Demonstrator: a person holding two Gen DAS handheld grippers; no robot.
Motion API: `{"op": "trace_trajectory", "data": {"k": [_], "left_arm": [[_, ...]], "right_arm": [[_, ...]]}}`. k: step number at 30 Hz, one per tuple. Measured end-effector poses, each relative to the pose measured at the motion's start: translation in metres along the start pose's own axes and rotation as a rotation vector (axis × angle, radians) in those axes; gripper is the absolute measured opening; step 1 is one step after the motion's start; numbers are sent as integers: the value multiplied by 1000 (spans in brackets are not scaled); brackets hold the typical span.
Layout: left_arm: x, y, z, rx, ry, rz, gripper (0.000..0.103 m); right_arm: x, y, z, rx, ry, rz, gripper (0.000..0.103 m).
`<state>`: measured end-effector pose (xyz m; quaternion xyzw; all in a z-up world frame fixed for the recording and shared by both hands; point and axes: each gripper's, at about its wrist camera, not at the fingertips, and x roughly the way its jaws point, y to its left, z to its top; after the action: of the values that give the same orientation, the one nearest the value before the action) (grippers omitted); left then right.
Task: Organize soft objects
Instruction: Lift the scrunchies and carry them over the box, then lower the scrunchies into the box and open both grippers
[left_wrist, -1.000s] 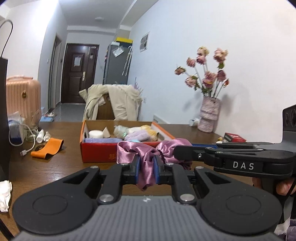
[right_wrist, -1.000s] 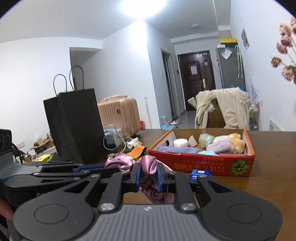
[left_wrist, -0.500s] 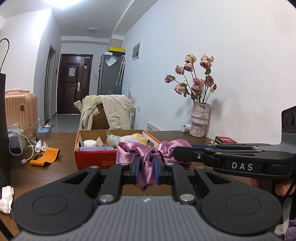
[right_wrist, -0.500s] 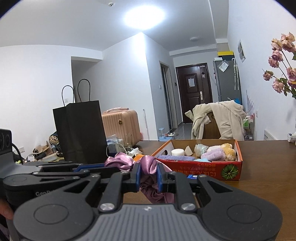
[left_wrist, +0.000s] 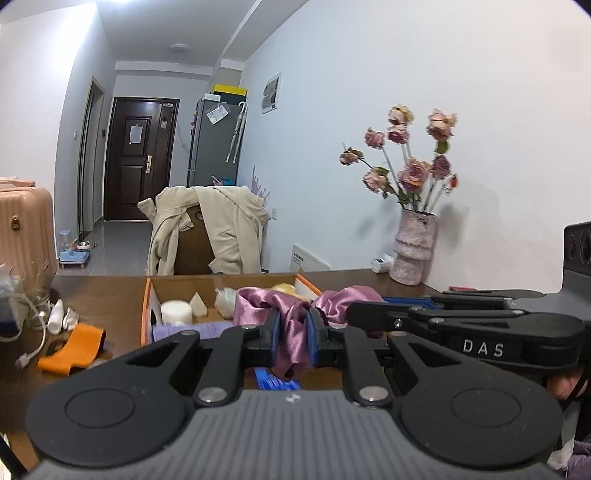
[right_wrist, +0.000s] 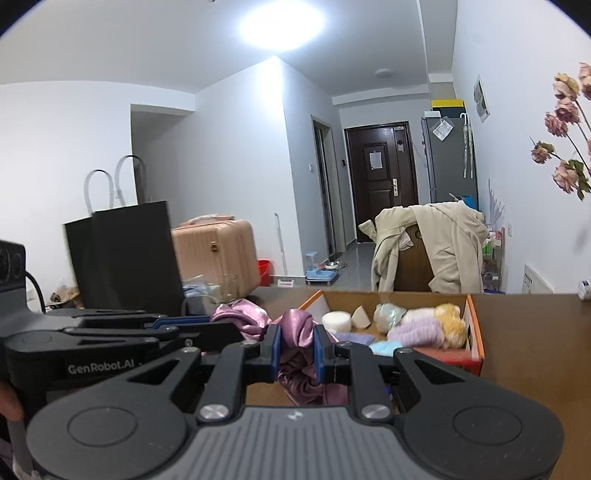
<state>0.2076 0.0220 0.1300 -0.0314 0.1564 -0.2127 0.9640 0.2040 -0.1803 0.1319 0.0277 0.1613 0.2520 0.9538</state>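
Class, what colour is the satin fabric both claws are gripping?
Shiny pinkish-purple satin fabric, plain and unpatterned; the left wrist view shows it best.

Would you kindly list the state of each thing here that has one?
Left gripper: shut on pink satin cloth.
Right gripper: shut on it too.
Pink satin cloth: bunched, held between both.
Orange cardboard box: open, holding soft items.
Dark front door: closed.

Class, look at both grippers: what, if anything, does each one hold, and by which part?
Both hold one purple satin scrunchie. The left gripper pinches one bunched side of its ring; the right gripper pinches the other.
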Motion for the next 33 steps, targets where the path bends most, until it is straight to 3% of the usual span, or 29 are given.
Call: {"op": "trace_trajectory", "data": {"k": [7, 12, 16, 21, 24, 31, 33], "left_arm": [[95, 54, 46, -47, 61, 2, 14], [169, 89, 59, -79, 129, 24, 14], [229, 118, 56, -131, 194, 60, 13], [301, 146, 35, -177, 338, 94, 13], [324, 153, 16, -158, 407, 130, 13], [334, 157, 7, -161, 523, 158, 16], [332, 159, 6, -170, 534, 165, 24]], "right_arm": [[97, -49, 39, 53, 69, 17, 17], [177, -90, 50, 111, 140, 16, 17], [245, -119, 49, 167, 217, -2, 17], [309, -139, 26, 172, 319, -71, 17], [333, -154, 8, 242, 379, -65, 17], [357, -149, -5, 184, 527, -63, 24], [357, -147, -5, 176, 532, -63, 25]]}}
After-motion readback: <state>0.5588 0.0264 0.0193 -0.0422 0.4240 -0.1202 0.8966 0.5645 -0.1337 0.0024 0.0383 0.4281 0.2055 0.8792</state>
